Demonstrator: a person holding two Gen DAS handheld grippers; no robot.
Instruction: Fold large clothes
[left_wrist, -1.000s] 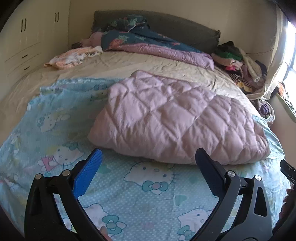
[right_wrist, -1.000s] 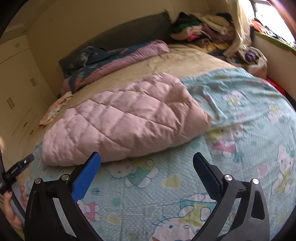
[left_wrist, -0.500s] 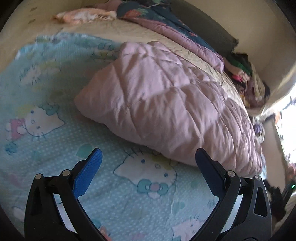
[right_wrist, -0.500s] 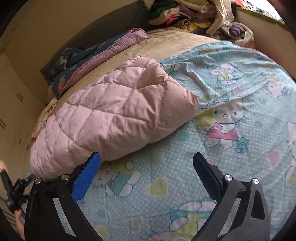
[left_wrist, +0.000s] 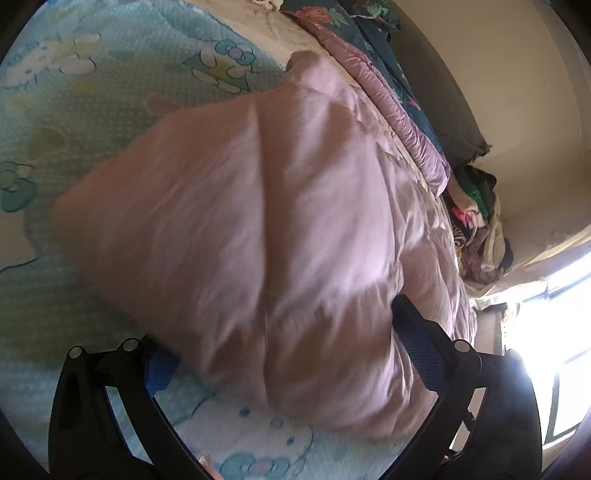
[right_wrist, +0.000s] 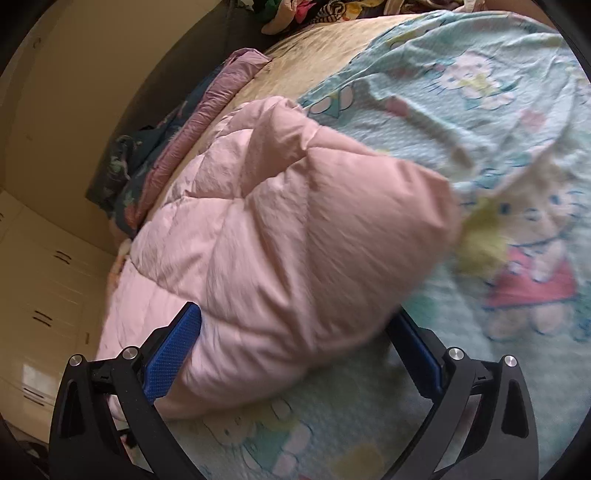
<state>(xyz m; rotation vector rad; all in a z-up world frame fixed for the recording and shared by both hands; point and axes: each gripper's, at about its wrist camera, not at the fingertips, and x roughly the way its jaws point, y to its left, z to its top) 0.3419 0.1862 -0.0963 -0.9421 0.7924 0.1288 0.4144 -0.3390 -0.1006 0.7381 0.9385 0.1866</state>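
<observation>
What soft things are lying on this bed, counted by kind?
Pink quilted coat: 1
Cartoon-cat sheet: 1
Purple-and-teal duvet: 1
Heap of mixed clothes: 1, pieces too jumbled to count
Total: 4

The left gripper (left_wrist: 284, 347) is wide open, its 2 fingers around the puffy pink jacket (left_wrist: 266, 229) (blurry) on the cat-print sheet (left_wrist: 74, 74).
</observation>
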